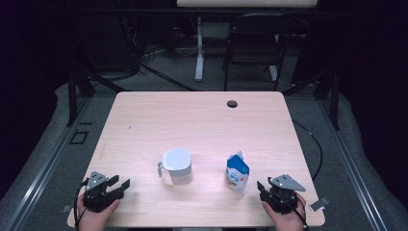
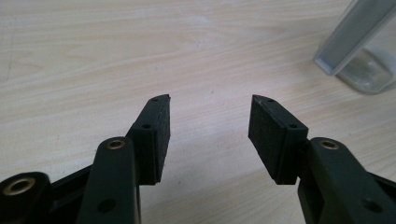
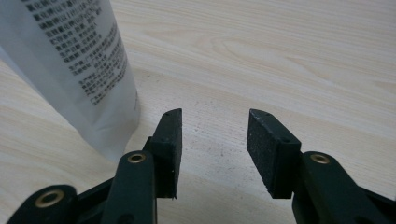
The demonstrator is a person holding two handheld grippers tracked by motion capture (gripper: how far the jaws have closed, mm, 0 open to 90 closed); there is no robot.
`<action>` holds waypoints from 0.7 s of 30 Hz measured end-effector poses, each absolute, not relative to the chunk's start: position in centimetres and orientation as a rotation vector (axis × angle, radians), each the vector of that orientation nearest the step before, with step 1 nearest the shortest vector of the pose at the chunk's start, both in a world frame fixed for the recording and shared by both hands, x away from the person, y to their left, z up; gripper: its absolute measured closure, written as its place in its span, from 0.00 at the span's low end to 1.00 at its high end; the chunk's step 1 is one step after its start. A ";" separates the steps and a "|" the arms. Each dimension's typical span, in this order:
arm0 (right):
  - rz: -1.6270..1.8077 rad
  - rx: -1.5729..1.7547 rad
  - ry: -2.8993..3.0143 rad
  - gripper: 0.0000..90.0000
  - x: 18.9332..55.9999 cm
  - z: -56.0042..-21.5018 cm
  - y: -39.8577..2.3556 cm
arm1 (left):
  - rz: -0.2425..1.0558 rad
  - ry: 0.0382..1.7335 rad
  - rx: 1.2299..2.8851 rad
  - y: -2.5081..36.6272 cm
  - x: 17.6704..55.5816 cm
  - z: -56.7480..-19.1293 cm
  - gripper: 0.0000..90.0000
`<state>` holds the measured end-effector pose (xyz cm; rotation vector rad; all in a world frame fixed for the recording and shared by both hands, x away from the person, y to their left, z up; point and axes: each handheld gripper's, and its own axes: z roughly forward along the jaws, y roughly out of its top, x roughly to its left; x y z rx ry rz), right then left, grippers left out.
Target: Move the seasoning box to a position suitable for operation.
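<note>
White and blue, the upright carton (image 1: 237,172) was found just left of the right gripper (image 1: 267,189), nearer it than the left gripper (image 1: 120,185); both were held apart, empty, beside the pitcher (image 1: 176,166).

Bare table (image 1: 202,120) is lying open behind and between the jug (image 1: 177,166) and carton (image 1: 237,172). The carton is standing just beside the right gripper (image 3: 214,122), crowding its left side; the left gripper (image 2: 208,106) is facing clear wood, the jug standing off to its right.
</note>
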<state>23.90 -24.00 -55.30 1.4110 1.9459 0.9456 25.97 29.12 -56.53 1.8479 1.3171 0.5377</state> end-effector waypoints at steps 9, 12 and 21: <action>0.964 1.436 1.939 0.60 23.7 -55.2 -24.3 | 0.514 1.315 1.847 29.0 25.9 -56.0 0.56; 0.975 1.443 1.946 0.59 23.7 -55.4 -24.5 | 0.510 1.311 1.844 28.6 25.8 -55.7 0.56; 0.985 1.443 1.955 0.59 23.4 -55.3 -24.9 | 0.485 1.265 1.876 27.0 25.6 -55.2 0.58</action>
